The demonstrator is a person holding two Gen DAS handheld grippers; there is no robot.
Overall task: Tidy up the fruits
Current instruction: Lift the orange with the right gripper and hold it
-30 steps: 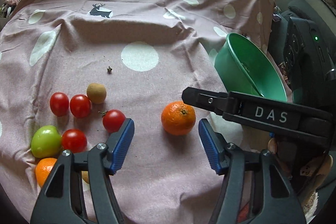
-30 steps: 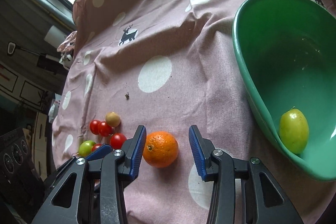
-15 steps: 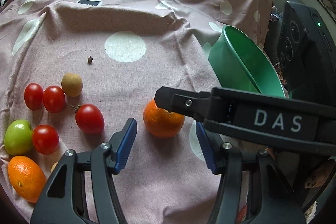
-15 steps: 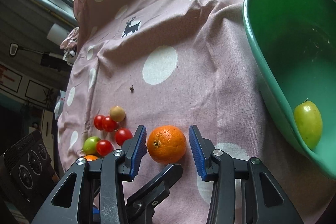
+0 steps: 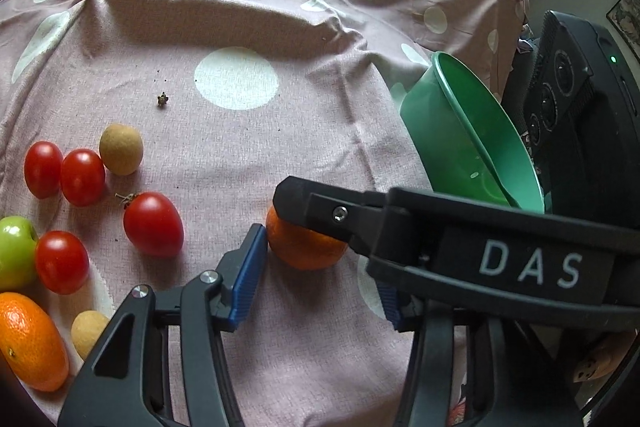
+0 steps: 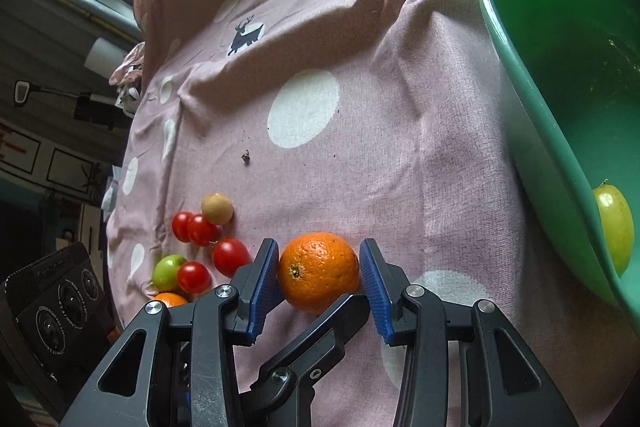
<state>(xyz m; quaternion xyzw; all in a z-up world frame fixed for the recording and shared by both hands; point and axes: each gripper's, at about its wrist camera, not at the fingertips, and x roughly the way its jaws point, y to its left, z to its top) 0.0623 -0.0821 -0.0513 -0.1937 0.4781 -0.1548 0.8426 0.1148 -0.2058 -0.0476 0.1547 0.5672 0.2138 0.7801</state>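
Observation:
An orange [image 6: 319,270] lies on the pink dotted cloth between the blue pads of my right gripper [image 6: 320,279]; the pads are close to its sides or just touching it. In the left wrist view the same orange [image 5: 304,247] is partly hidden under the right gripper's black finger [image 5: 440,247]. My left gripper [image 5: 316,291] is open and empty just behind the orange. A green bowl [image 6: 532,131] at the right holds a yellow-green fruit [image 6: 614,227]; the bowl also shows in the left wrist view [image 5: 476,139].
Left of the orange lie several red tomatoes [image 5: 153,223], two tan round fruits [image 5: 121,149], a green fruit [image 5: 16,253] and a second orange [image 5: 30,341]. A small dark stem bit [image 5: 162,99] lies on the cloth. A black device [image 5: 576,115] stands beyond the bowl.
Both grippers have moved forward towards the orange. The right gripper's pads now sit on either side of it, and its finger covers more of the left wrist view.

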